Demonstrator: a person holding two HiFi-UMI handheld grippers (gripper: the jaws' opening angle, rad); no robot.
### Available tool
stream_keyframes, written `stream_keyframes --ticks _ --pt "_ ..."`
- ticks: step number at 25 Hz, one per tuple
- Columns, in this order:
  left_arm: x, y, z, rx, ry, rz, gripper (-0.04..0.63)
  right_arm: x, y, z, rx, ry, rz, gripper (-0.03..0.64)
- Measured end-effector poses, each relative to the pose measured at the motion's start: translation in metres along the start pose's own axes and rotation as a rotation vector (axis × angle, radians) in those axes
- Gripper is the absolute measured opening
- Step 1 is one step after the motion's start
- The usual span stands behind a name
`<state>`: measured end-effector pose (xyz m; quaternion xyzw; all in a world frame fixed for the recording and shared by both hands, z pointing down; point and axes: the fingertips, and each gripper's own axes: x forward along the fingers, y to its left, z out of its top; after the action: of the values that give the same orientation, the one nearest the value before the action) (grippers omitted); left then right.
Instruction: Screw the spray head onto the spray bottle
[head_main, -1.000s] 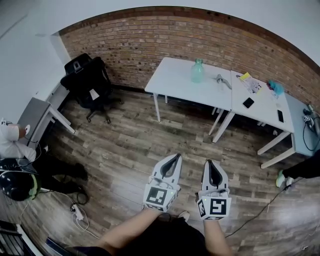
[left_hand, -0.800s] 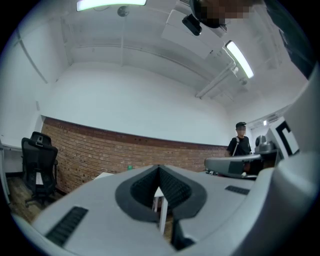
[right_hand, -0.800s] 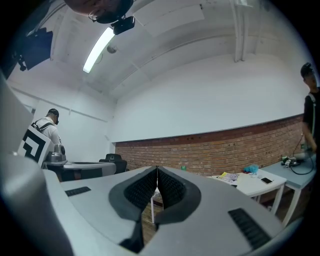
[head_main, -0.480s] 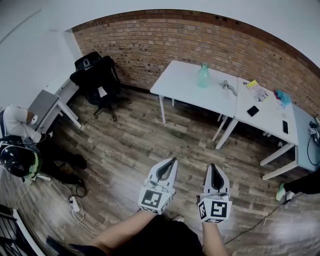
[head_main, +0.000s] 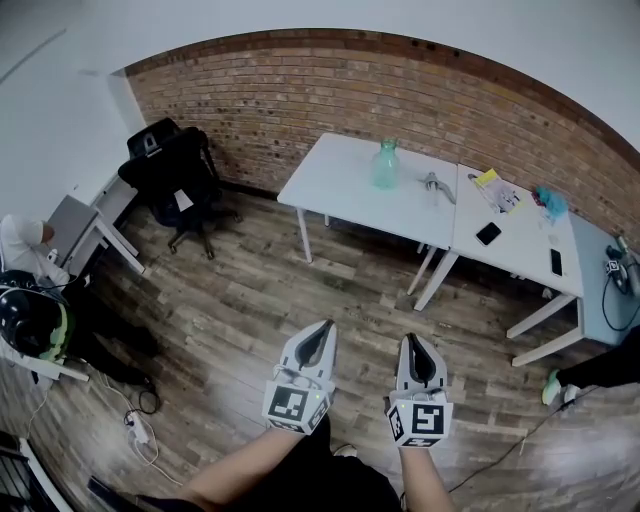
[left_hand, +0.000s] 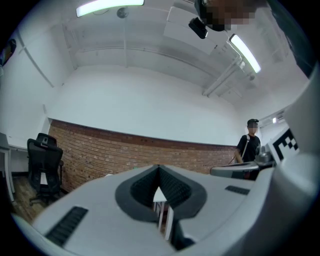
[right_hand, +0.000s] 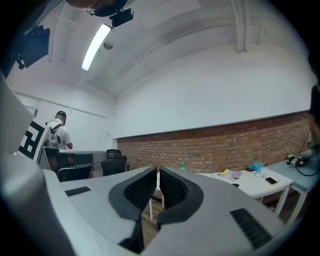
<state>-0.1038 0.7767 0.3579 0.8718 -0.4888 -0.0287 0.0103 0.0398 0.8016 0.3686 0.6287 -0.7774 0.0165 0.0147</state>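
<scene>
The left tongs (head_main: 322, 328) and right tongs (head_main: 413, 340), grey with ribbed black pads, are clenched empty. A translucent green, round-shouldered spray bottle (head_main: 386, 166) stands on the smooth white tabletop (head_main: 340, 185).

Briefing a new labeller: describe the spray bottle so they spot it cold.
Against the brick wall stands a row of tables; take the leftmost white table. The spray bottle stands upright near its far right end, the only pale green, see-through thing there; the grey spray head beside it lies flat.
</scene>
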Motion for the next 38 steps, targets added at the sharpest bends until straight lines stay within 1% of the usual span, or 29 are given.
stream_keyframes --ticks 2,5,9,13,15,18,25,29,34,38 --pt "0.019 -0.001 -0.004 0.016 -0.003 -0.027 0.002 0.015 -0.009 -0.003 0.000 0.000 -0.027 0.009" --pt "0.044 0.006 -0.011 0.032 0.005 -0.062 0.002 0.040 -0.014 -0.009 0.035 0.010 -0.055 0.009" --pt "0.079 0.025 -0.013 0.008 0.019 -0.068 0.002 0.075 -0.014 -0.005 0.047 0.020 -0.058 0.009" --pt "0.114 0.044 -0.014 -0.022 0.013 -0.081 0.002 0.109 -0.022 0.001 0.049 0.018 -0.082 0.009" --pt "0.130 0.052 -0.012 -0.028 0.011 -0.092 0.002 0.124 -0.025 0.002 0.039 0.024 -0.090 0.009" --pt "0.150 0.067 -0.013 -0.031 0.015 -0.103 0.002 0.147 -0.029 0.002 0.052 0.043 -0.103 0.009" --pt "0.176 0.109 -0.019 -0.047 0.038 -0.127 0.002 0.188 -0.024 0.009 0.010 0.042 -0.139 0.009" --pt "0.188 0.116 -0.021 -0.045 0.049 -0.163 0.002 0.202 -0.028 0.015 0.005 0.025 -0.160 0.008" --pt "0.193 0.121 -0.029 -0.053 0.056 -0.169 0.002 0.216 -0.029 0.011 0.011 0.028 -0.172 0.008" --pt "0.213 0.125 -0.030 -0.055 0.057 -0.155 0.002 0.229 -0.041 0.008 0.009 0.038 -0.163 0.008"
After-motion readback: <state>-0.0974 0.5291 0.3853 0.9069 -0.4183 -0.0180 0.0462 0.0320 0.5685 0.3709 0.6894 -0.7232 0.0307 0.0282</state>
